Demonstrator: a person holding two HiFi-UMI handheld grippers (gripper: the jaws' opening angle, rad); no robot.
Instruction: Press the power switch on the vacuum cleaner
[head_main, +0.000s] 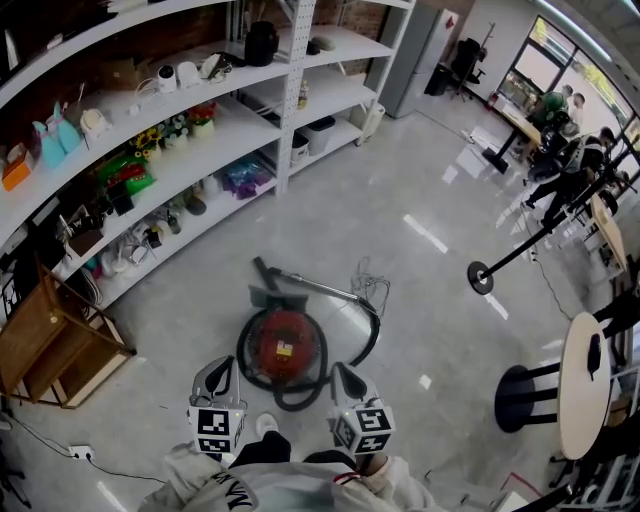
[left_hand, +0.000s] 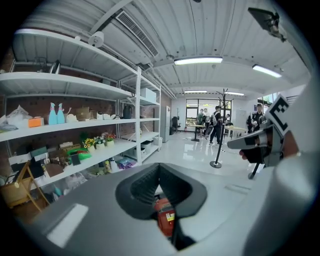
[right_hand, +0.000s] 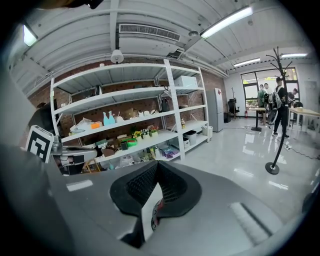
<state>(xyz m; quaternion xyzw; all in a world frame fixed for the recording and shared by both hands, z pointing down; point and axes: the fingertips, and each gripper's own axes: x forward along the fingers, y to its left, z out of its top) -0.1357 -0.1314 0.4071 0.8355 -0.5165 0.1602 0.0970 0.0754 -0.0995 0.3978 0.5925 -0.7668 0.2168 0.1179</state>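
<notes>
grey floor (head_main: 430, 290) beneath closed, empty tongs (head_main: 226, 364) (head_main: 341, 370)

The left hand-held gripper (left_hand: 160, 170) has its jaws closed tip to tip with nothing clamped. Through the gap beneath them shows the red vacuum cleaner (left_hand: 164, 216). White shelves (left_hand: 75, 122) of oddments line the left, and the right hand-held gripper (left_hand: 267, 142) hangs at the right edge.

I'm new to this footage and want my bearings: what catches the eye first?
The red vacuum cleaner sits mid-floor, ringed by its black hose. Nearest the camera, the left gripper and right gripper hover before it, both shut and empty. Cluttered white shelving fills the upper left.
</notes>
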